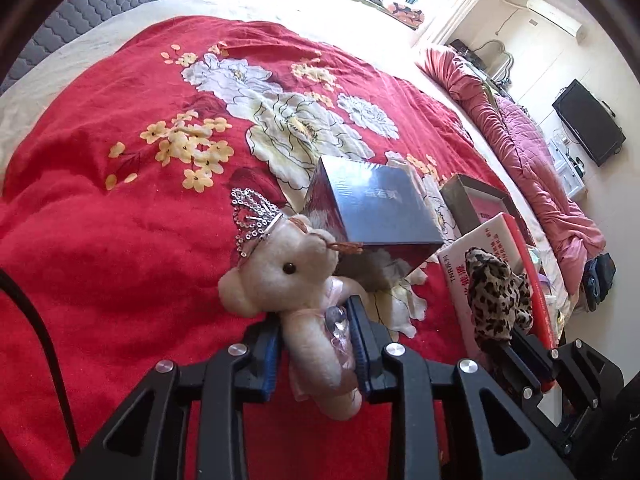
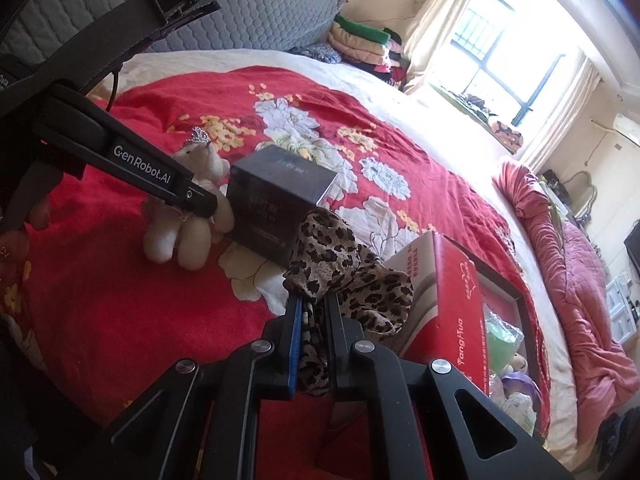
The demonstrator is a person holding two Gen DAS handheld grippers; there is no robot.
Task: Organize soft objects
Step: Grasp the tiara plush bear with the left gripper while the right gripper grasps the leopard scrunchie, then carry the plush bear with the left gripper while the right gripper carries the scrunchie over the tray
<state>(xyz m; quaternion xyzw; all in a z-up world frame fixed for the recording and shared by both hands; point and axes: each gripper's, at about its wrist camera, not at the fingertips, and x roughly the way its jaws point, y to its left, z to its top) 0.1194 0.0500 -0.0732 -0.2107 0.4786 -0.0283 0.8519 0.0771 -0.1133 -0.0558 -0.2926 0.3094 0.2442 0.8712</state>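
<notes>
A cream teddy bear (image 1: 292, 280) with a beaded tiara sits between the blue pads of my left gripper (image 1: 316, 316), which is shut on its body and holds it just above the red floral bedspread (image 1: 120, 220). In the right wrist view the same bear (image 2: 192, 224) hangs from the left gripper (image 2: 200, 204) beside a dark box. My right gripper (image 2: 312, 304) is shut on a leopard-print cloth (image 2: 340, 264), which bunches above its fingertips. That cloth (image 1: 496, 292) also shows at the lower right of the left wrist view.
A dark glossy box (image 1: 376, 208) stands on the bedspread right behind the bear. A red and white carton (image 2: 452, 300) and an open framed box (image 1: 476, 204) lie to the right. A pink quilt (image 2: 580, 280) is heaped along the bed's far side.
</notes>
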